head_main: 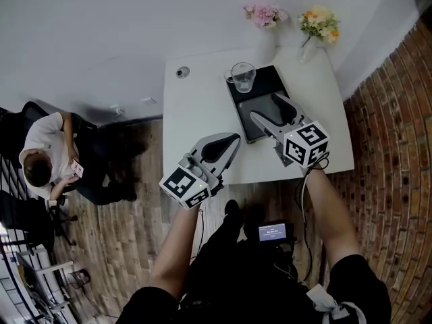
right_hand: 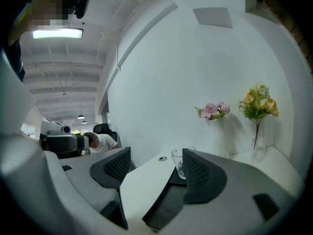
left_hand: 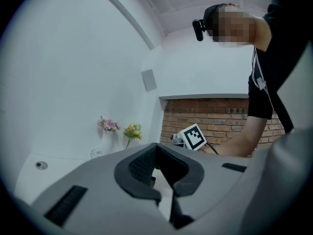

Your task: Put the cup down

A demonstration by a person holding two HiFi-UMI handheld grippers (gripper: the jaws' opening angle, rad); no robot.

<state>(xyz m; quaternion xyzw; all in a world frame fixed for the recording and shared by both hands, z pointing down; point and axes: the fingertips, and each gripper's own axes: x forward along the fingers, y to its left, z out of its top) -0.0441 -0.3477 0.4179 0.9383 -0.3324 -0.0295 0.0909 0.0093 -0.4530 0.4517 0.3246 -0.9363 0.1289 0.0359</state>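
A clear glass cup [head_main: 243, 77] stands upright on the far left corner of a black tray [head_main: 270, 79] on the white table [head_main: 196, 106]. My right gripper [head_main: 268, 110] hovers over the tray's near part, open, with nothing between its jaws and a gap to the cup. In the right gripper view the cup [right_hand: 177, 161] shows just beyond the right finger, on the tray [right_hand: 171, 195]; the right gripper [right_hand: 155, 155] is clearly apart from it. My left gripper [head_main: 229, 142] is shut and empty at the table's near edge, left of the tray. In its own view the left gripper [left_hand: 157, 166] has its jaws together.
Two vases of flowers, pink [head_main: 265, 19] and yellow [head_main: 318, 25], stand at the table's far edge. A round grommet [head_main: 182, 71] sits at the far left corner. A person [head_main: 47, 157] sits at the left on the wooden floor side. A brick wall [head_main: 398, 133] runs along the right.
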